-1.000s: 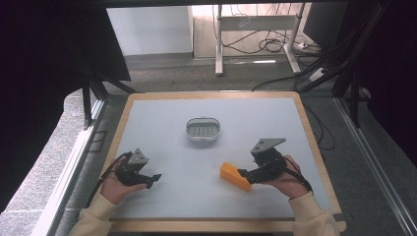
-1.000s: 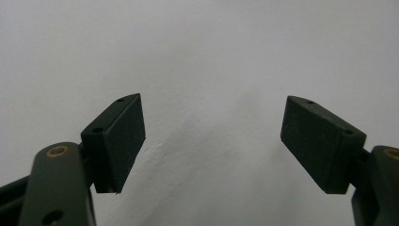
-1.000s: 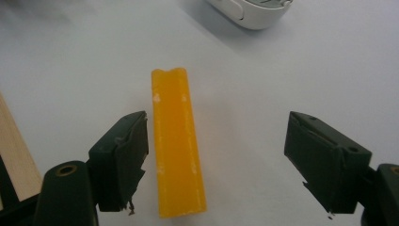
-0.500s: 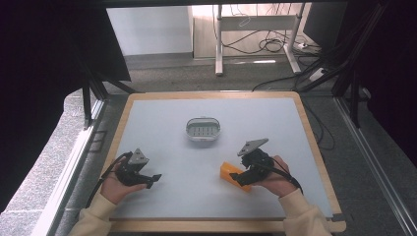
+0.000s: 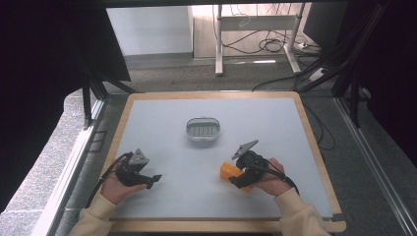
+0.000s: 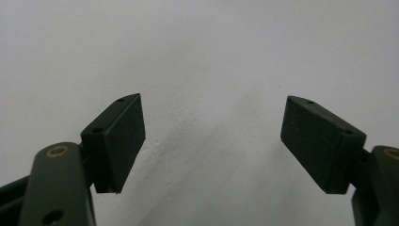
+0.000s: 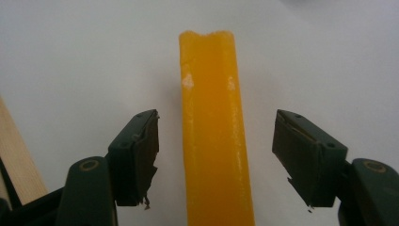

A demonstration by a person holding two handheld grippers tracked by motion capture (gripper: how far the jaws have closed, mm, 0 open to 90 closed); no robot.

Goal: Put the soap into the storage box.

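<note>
Right jaws astride orange block, not clamped.
Right gripper [image 7: 215,155] jaws apart, gaps either side of orange block [image 7: 214,132] lying on white worktop [image 5: 162,123]. Left gripper [image 6: 211,141] jaws apart over bare worktop, well left of block.

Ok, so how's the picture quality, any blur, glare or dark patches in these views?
High view: the table is evenly lit, its surroundings nearly black, with bright floor beyond. Left gripper view: the left gripper is sharp over a plain surface with soft shadows. Right gripper view: the orange block between the right gripper pads looks slightly soft and has small pale glints.
</note>
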